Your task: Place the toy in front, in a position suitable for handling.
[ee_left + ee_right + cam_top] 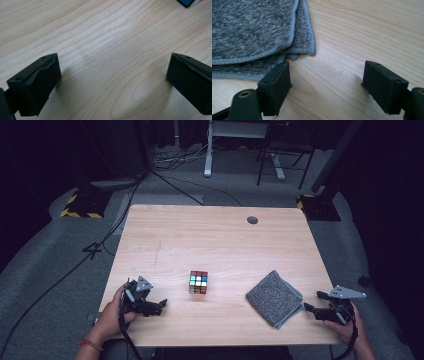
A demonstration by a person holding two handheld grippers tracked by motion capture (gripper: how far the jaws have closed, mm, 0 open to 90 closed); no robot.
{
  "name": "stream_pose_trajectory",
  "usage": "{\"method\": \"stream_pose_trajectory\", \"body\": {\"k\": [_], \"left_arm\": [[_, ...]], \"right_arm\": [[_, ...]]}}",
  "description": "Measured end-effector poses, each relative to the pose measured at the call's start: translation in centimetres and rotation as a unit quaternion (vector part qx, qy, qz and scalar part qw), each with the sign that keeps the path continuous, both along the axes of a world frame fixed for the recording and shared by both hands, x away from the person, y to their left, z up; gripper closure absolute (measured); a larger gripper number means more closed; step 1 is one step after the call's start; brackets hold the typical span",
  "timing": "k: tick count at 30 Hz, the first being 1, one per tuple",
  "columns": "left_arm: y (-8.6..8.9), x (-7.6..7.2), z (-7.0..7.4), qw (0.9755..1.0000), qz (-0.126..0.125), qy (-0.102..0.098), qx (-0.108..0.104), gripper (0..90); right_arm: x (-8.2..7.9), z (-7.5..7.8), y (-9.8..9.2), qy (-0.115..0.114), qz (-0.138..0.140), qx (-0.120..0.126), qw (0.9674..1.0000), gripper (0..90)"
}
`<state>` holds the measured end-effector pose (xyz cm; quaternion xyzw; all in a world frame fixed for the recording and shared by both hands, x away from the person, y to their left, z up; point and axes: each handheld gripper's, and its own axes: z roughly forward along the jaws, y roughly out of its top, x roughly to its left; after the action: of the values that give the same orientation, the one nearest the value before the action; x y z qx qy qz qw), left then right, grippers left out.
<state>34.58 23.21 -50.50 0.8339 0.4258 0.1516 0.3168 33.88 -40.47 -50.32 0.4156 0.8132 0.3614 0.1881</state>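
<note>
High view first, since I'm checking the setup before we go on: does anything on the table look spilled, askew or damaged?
Nothing stands out. The puzzle cube sits upright mid-table, its colours scrambled, and the folded grey cloth lies tidy though angled to the table's edge. No spills or damage show.

Cube [198,282] left of cloth [274,297] on table [210,235]

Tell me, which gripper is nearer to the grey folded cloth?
The right gripper: it sits just off the grey folded cloth. The left gripper is across the table, beyond the cube.
</note>
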Motion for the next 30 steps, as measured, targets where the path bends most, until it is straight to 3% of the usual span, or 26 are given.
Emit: {"method": "stream_pose_trajectory", "body": {"k": [3, 5, 6, 10, 16, 23, 30], "left_arm": [[0.0, 0.4, 0.0, 1.0, -0.003, -0.004, 0.0, 0.0], [-0.1, 1.1, 0.0, 0.9996, -0.026, -0.003, -0.001, 0.0], [-0.1, 1.1, 0.0, 0.9996, -0.026, -0.003, -0.001, 0.0], [-0.3, 1.9, 0.0, 0.9971, -0.076, 0.0, -0.003, 0.1], [-0.6, 2.3, 0.0, 0.9937, -0.112, -0.001, -0.002, 0.2], [-0.8, 2.3, 0.0, 0.9929, -0.119, 0.0, -0.002, 0.2], [-1.0, 2.2, 0.0, 0.9929, -0.119, -0.001, -0.001, 0.2]], "right_arm": [[0.0, 0.0, 0.0, 0.0, 0.0, 0.0, 1.0, 22.2], [0.0, 0.0, 0.0, 0.001, 0.001, 0.0, 1.0, 22.3], [0.0, 0.0, 0.0, 0.001, 0.001, 0.0, 1.0, 22.3], [0.0, 0.0, -0.1, 0.0, 0.001, 0.001, 1.0, 22.7], [0.0, 0.3, 0.1, -0.008, 0.005, -0.009, 0.9999, 22.7], [-0.3, 2.2, 0.9, -0.032, 0.025, -0.01, 0.9991, 22.7], [-0.9, 4.4, 2.7, -0.049, 0.073, 0.006, 0.9961, 22.8]]}}
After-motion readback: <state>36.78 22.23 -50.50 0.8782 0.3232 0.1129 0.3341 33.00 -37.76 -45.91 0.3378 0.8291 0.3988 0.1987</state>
